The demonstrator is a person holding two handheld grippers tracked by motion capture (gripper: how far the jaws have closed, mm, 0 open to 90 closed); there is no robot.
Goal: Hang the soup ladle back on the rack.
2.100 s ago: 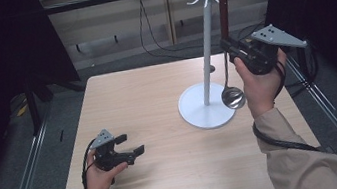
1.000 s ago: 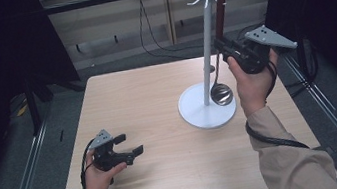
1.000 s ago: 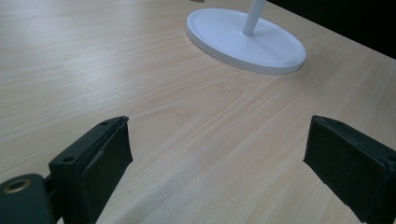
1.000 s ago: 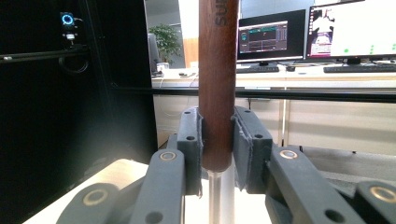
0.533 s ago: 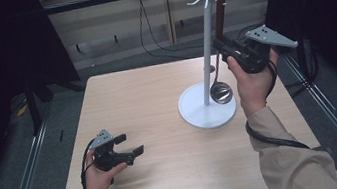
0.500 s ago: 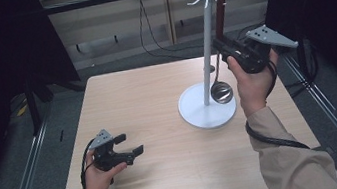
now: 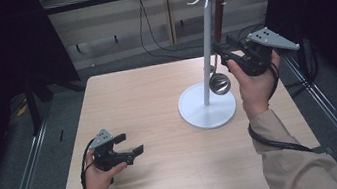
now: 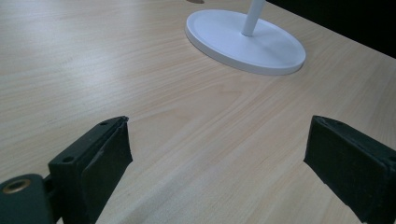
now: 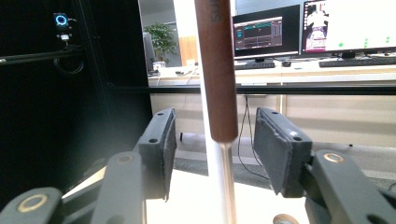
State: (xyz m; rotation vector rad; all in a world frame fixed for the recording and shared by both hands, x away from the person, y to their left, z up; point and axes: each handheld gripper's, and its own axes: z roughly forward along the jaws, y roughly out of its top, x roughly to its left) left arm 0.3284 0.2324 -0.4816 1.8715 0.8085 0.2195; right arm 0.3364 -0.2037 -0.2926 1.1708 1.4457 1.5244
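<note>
A white stand with hooks at its top rises from a round base on the table's right half. A ladle hangs from it, with its brown handle up and its steel bowl low beside the pole. My right gripper is level with the handle's lower end. Its jaws have just been opening. The handle stands between the pads with a gap on each side. My left gripper rests open near the table's front left, with nothing between its jaws.
The wooden table is bare apart from the stand, whose base lies ahead of the left gripper. Dark curtains flank the table. Metal rails run along both sides. Desks with lit monitors stand beyond.
The right gripper raised the ladle and brought it left against the stand's top, then stayed still. The ladle's bowl now hangs higher, beside the pole. The left gripper has not moved.
</note>
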